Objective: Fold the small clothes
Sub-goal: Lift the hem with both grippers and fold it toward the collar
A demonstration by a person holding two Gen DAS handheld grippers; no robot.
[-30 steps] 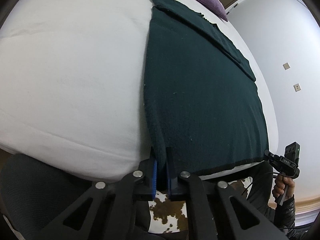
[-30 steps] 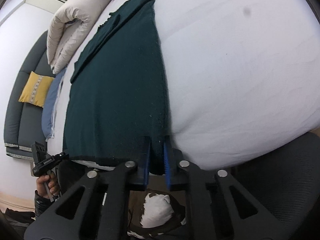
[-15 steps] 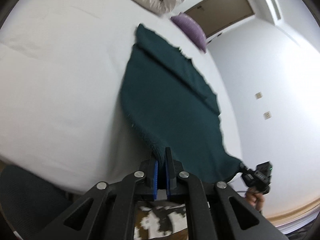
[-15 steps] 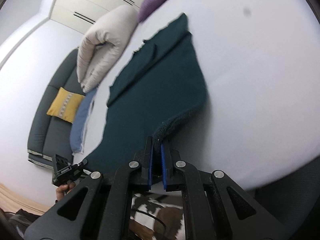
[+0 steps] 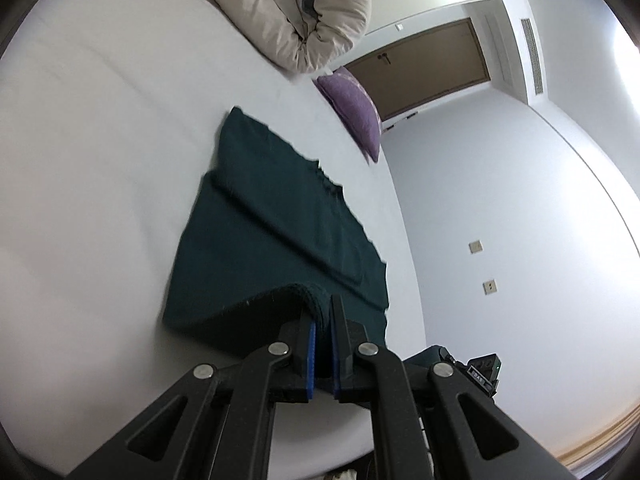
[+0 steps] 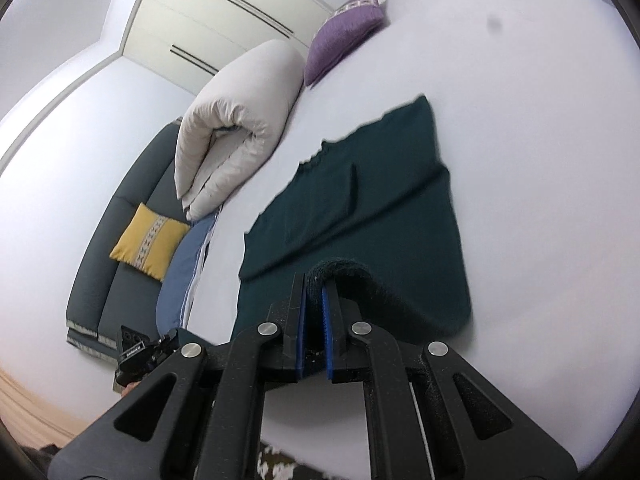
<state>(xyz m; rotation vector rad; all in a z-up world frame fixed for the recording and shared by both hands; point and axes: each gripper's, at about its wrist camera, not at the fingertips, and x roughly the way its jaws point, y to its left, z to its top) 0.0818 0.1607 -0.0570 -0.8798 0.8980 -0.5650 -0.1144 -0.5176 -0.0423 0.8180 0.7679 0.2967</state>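
A dark green knit garment (image 5: 276, 216) lies on the white bed (image 5: 100, 140), its far part flat with a folded band across it. My left gripper (image 5: 323, 320) is shut on the garment's near hem, which arches up off the sheet. In the right wrist view the same garment (image 6: 380, 184) spreads ahead, and my right gripper (image 6: 316, 292) is shut on the other near corner, lifted and curling forward. The other gripper's body shows low at the edge of each view.
A rolled beige duvet (image 5: 288, 12) and a purple cushion (image 5: 356, 112) lie at the bed's far end. A grey sofa (image 6: 120, 216) with a yellow cushion (image 6: 150, 236) stands beside the bed. A brown door (image 5: 428, 64) and white walls lie beyond.
Both grippers have risen and moved forward over the bed, carrying the garment's near hem up and toward its far end. The near half now arches off the sheet.
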